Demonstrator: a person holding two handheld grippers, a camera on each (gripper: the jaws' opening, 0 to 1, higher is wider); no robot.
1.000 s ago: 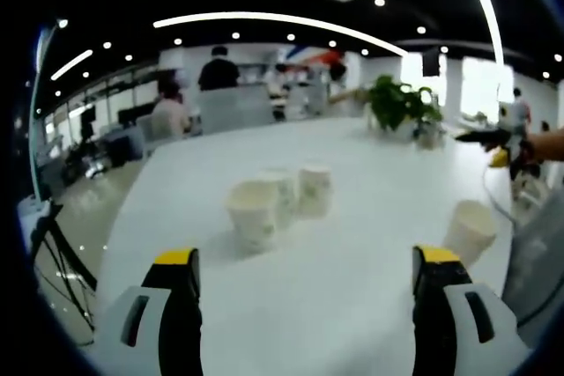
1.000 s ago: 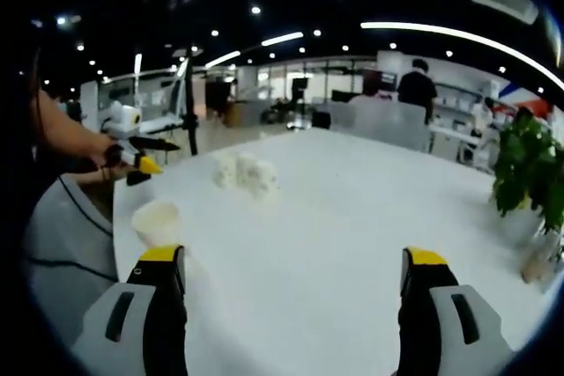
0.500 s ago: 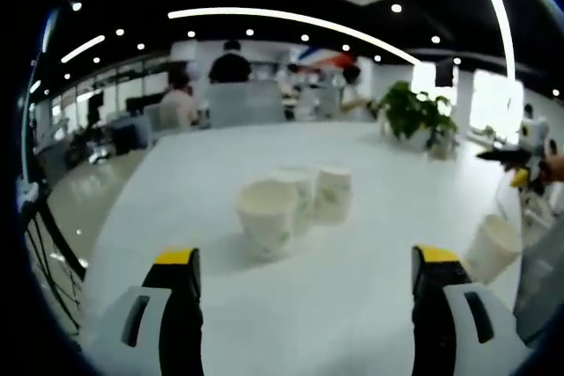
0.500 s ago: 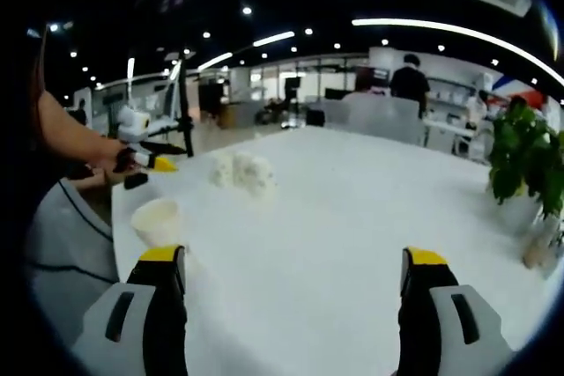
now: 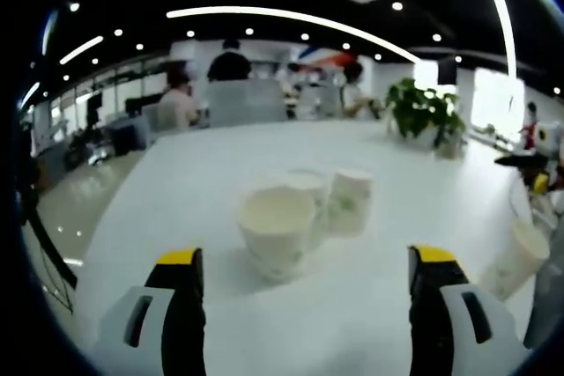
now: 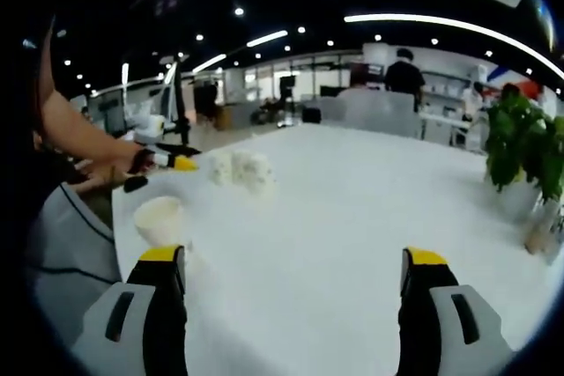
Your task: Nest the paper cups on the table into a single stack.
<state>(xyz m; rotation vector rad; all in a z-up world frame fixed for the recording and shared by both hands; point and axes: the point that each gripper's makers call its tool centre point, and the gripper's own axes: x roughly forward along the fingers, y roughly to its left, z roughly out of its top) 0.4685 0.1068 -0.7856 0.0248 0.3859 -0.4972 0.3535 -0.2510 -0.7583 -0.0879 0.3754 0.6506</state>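
Observation:
In the left gripper view a cluster of three white paper cups stands upright on the white table (image 5: 176, 182): a near cup (image 5: 277, 231), a second cup (image 5: 310, 200) behind it and a third cup (image 5: 350, 202) to the right. A lone cup (image 5: 518, 257) stands near the right edge. My left gripper (image 5: 300, 283) is open, a little short of the near cup. In the right gripper view my right gripper (image 6: 291, 288) is open over bare table, with the lone cup (image 6: 159, 220) just beyond its left jaw. The cluster of cups (image 6: 241, 169) sits farther off, with the left gripper (image 6: 167, 163) beside it.
A potted plant (image 5: 421, 114) stands at the table's far right; it also appears as the potted plant (image 6: 520, 151) in the right gripper view. People sit at desks beyond the table's far end (image 5: 231, 72). A black cable (image 6: 84, 217) hangs off the near table edge.
The left gripper has moved closer to the cup cluster, which now looms larger between its jaws. The right gripper's view has barely shifted. Both grippers stay open.

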